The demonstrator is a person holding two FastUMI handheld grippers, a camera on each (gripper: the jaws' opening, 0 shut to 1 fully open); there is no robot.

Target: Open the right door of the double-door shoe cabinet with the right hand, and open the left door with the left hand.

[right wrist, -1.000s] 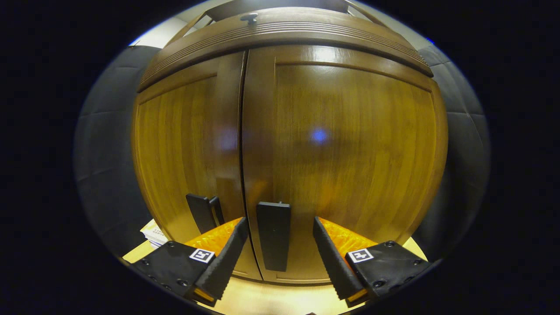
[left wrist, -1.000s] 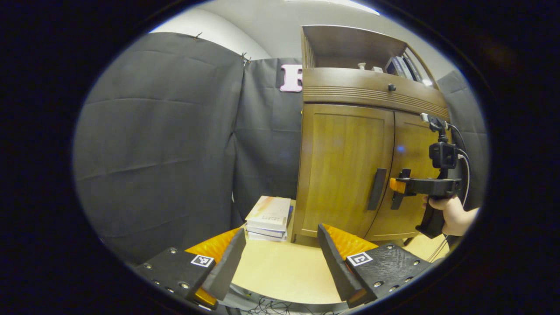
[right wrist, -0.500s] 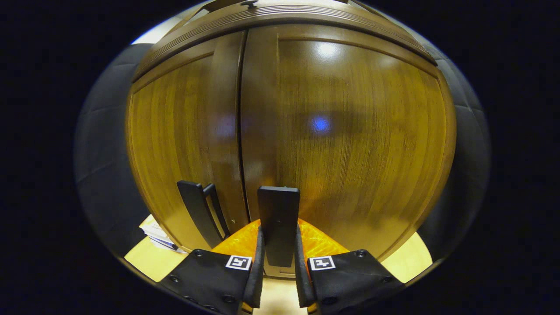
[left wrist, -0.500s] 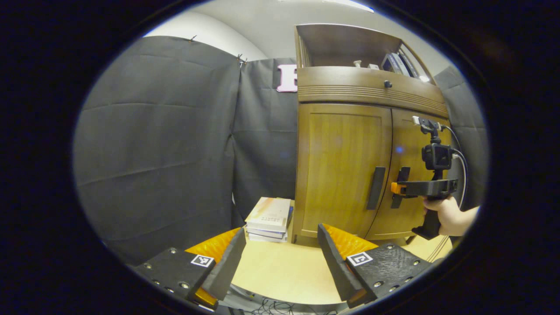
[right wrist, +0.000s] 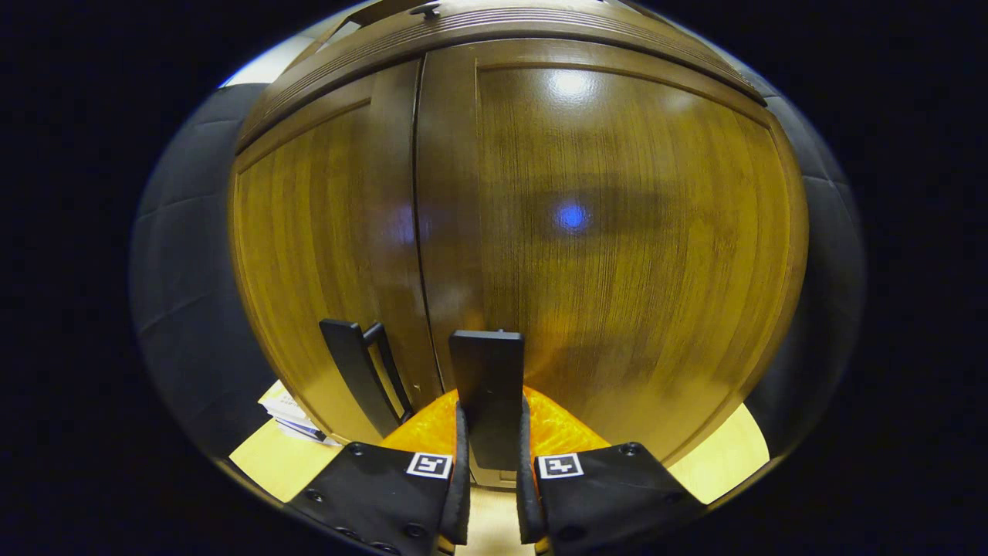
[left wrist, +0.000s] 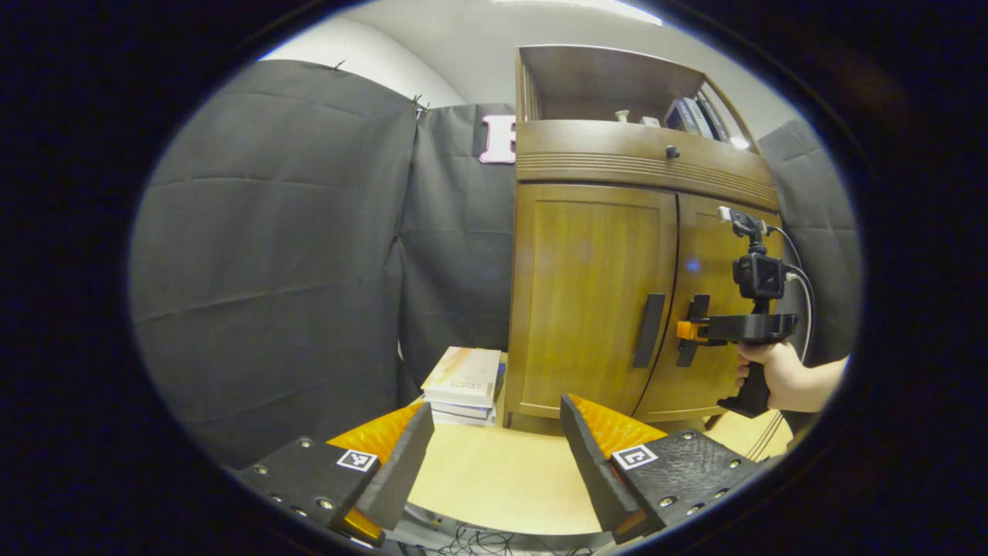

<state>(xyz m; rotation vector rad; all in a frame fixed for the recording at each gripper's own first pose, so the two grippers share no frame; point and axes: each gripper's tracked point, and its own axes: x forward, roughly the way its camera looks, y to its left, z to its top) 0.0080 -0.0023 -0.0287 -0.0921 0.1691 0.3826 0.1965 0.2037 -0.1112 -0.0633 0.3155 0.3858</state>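
Status from the left gripper view, left to right: booth cloth takes the left half of the frame, a stack of books [left wrist: 463, 380] sits low centre on the table [left wrist: 502, 479], just beside the cabinet [left wrist: 641, 278], which stands right of centre. Our left gripper [left wrist: 494, 452] is at the bottom of the frame, fingers spread wide with nothing between them, well apart from the cabinet. The left door [left wrist: 590, 297] looks shut and its handle [left wrist: 648, 330] is untouched. At the right edge a hand [left wrist: 772, 371] holds our right gripper [left wrist: 689, 330] up against the right door's handle [left wrist: 692, 330]. In the right gripper view, the left door's handle [right wrist: 353, 371] is lower left and free; the right door's handle [right wrist: 486, 401] is bottom centre with both fingers [right wrist: 461, 479] pressed on its sides, so we have a closed grip on it. The right door [right wrist: 617, 232] seems flush with its neighbour at the centre seam, so we judge it not yet swung. Done: right handle grasped. Left: pull the right door open, then bring the left gripper over, grasp and open the left door. We're early in the task.
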